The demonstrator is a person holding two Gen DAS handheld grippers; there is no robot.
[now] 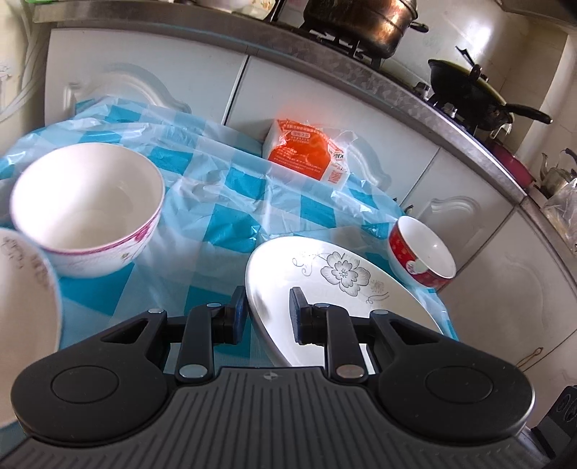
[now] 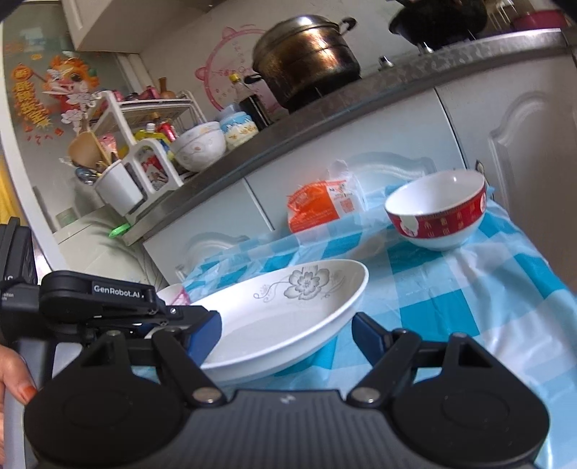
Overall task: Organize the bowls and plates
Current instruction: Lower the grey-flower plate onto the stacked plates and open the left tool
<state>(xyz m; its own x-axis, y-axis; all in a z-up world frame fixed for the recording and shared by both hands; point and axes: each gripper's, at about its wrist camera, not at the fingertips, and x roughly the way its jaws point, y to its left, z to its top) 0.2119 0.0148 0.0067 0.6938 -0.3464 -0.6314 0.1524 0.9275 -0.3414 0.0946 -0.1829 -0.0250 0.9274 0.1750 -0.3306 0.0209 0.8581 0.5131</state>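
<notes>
- Left wrist view: the left gripper (image 1: pixel 268 314) has its two blue pads clamped on the near rim of a white plate (image 1: pixel 335 285) with a grey flower drawn on it — one pad under the rim, the other on the inner face, so the plate stands tilted in the jaws.
- Beyond the plate's far edge a small red-banded bowl (image 1: pixel 422 252) rests on the blue-and-white checked plastic cloth (image 1: pixel 230 202), near the table's right corner.
- To the left sits a larger white bowl with pink flowers (image 1: pixel 88 209), upright on the cloth; the rim of another white dish (image 1: pixel 27 288) cuts in at the left edge, just beside it.
- An orange-and-white packet (image 1: pixel 306 151) lies at the back of the table, against the white cabinet doors (image 1: pixel 151 75).
- On the counter above are a steel pot (image 1: pixel 360 21) and a black wok (image 1: pixel 476 93).
- Right wrist view: the right gripper (image 2: pixel 285 337) has its jaws apart on either side of the same flowered plate (image 2: pixel 288 310); whether the left pad touches the rim I cannot tell, and the right pad stands clear of it.
- The left gripper's black body (image 2: pixel 97 299) grips the plate from the left side, with a person's fingers (image 2: pixel 18 375) at the frame's edge.
- The red-banded bowl (image 2: pixel 436 213) stands farther back to the right, the orange packet (image 2: pixel 317 209) behind.
</notes>
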